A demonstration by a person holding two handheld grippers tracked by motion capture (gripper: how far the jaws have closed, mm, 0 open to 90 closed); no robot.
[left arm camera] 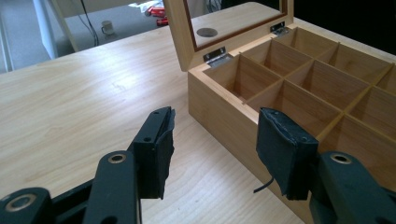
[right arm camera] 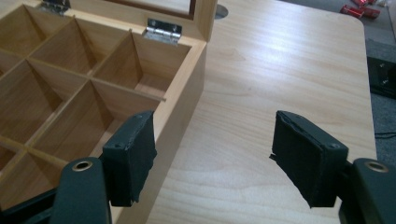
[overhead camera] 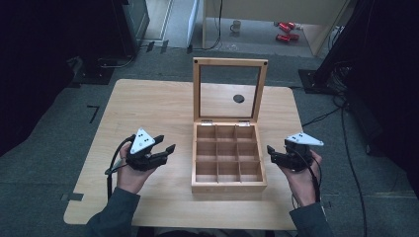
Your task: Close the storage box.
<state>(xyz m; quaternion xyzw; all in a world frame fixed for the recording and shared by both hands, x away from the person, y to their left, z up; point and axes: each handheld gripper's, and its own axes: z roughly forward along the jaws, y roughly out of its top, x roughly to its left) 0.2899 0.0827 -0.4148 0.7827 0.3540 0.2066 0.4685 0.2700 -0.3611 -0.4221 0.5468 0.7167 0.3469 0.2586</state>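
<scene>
A wooden box [overhead camera: 227,186] with several empty compartments stands in the middle of the table, its glass-paned lid [overhead camera: 230,61] raised upright at the back. My left gripper [overhead camera: 166,143] hovers just left of the box, open, nothing between its jaws. My right gripper [overhead camera: 270,153] hovers just right of the box, also open and empty. In the left gripper view the box [left arm camera: 224,112] lies ahead to the right of my left gripper [left arm camera: 222,135]. In the right gripper view the box [right arm camera: 180,112] lies to the left, with my right gripper [right arm camera: 215,144] straddling its right wall.
The light wooden table [overhead camera: 143,108] has a round dark grommet [overhead camera: 238,98] behind the lid. On the floor beyond stand a mug [overhead camera: 235,25] and red objects [overhead camera: 285,30]. Cables [overhead camera: 346,138] run along the floor at the right.
</scene>
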